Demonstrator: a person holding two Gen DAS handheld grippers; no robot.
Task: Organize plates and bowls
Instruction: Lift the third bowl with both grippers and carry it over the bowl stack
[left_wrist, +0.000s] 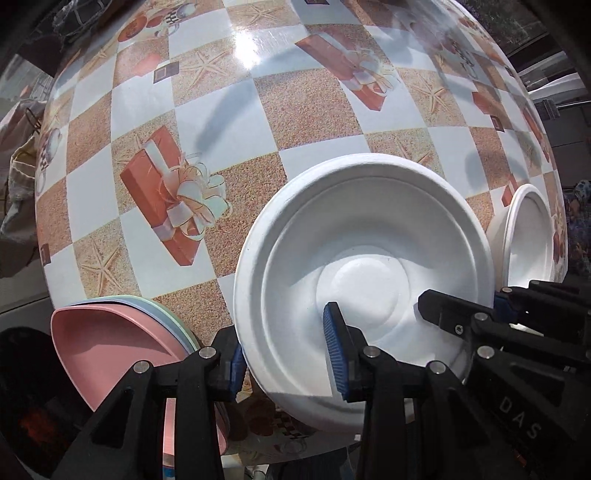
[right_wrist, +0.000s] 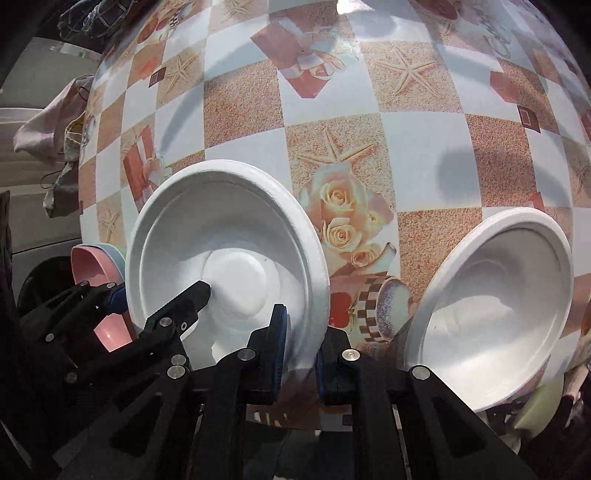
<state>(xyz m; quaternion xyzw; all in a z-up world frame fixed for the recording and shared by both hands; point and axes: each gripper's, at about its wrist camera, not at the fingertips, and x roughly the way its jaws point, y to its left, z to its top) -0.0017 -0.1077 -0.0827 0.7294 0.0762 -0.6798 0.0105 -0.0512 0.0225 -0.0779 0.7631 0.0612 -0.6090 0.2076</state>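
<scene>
A white foam bowl (left_wrist: 365, 236) sits near the front edge of the patterned table (left_wrist: 229, 110). My left gripper (left_wrist: 286, 358) straddles its left rim, one pad inside and one outside, with a gap at the rim. My right gripper (right_wrist: 299, 347) straddles the same bowl's (right_wrist: 229, 229) right rim, jaws close around it. The right gripper also shows in the left wrist view (left_wrist: 469, 314). A second white bowl (right_wrist: 491, 295) lies to the right; it also shows in the left wrist view (left_wrist: 528, 236). A stack of pink, blue and green plates (left_wrist: 110, 339) sits at the left front.
The table's front edge runs just below both grippers. Cloth bags (right_wrist: 59, 122) hang off the table's left side. A dark object (left_wrist: 22, 406) lies low at the left beyond the plates. The tablecloth beyond the bowls shows gift box and starfish prints.
</scene>
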